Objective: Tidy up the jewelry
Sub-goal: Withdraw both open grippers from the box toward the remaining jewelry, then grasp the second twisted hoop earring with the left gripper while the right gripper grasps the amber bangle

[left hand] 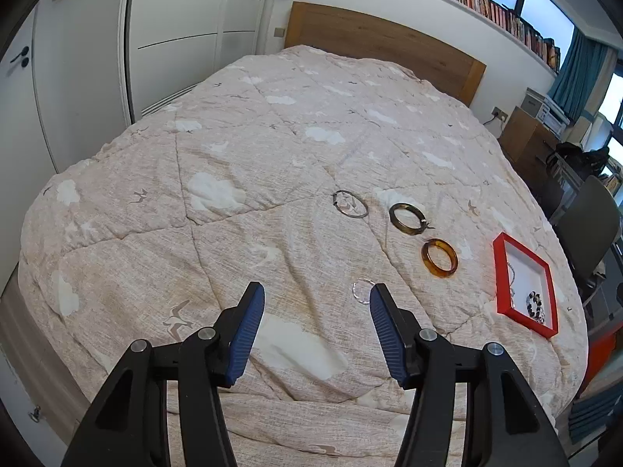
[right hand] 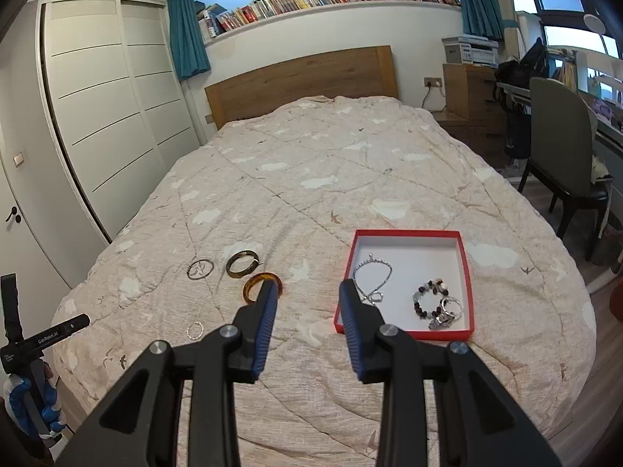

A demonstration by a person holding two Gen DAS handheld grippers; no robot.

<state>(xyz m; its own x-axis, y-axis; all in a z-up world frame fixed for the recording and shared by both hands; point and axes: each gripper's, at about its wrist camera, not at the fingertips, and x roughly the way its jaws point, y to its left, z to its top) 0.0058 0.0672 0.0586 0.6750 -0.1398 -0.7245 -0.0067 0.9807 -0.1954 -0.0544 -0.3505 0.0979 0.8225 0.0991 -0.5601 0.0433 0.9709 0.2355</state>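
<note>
On the cloud-print quilt (left hand: 241, 233) lie a thin silver hoop (left hand: 350, 204), a dark olive bangle (left hand: 407, 214), an amber bangle (left hand: 440, 258) and a small silver ring (left hand: 356, 294). My left gripper (left hand: 316, 292) hovers open over the quilt with nothing between its blue pads; the small ring sits just beside its right fingertip. My right gripper (right hand: 308, 286) is also open and empty. Its left finger covers part of the amber bangle (right hand: 251, 286). The red tray (right hand: 405, 232) holds a silver chain (right hand: 373, 276), a beaded bracelet (right hand: 428, 297) and a silver piece (right hand: 447, 313).
The red tray (left hand: 495, 272) sits near the quilt's right edge. The right wrist view shows a wooden headboard (right hand: 300, 78), white wardrobe doors (right hand: 117, 116), a chair (right hand: 560, 155) and desk on the right. A gloved hand (right hand: 27, 397) holds the other tool's black frame (right hand: 43, 336) at lower left.
</note>
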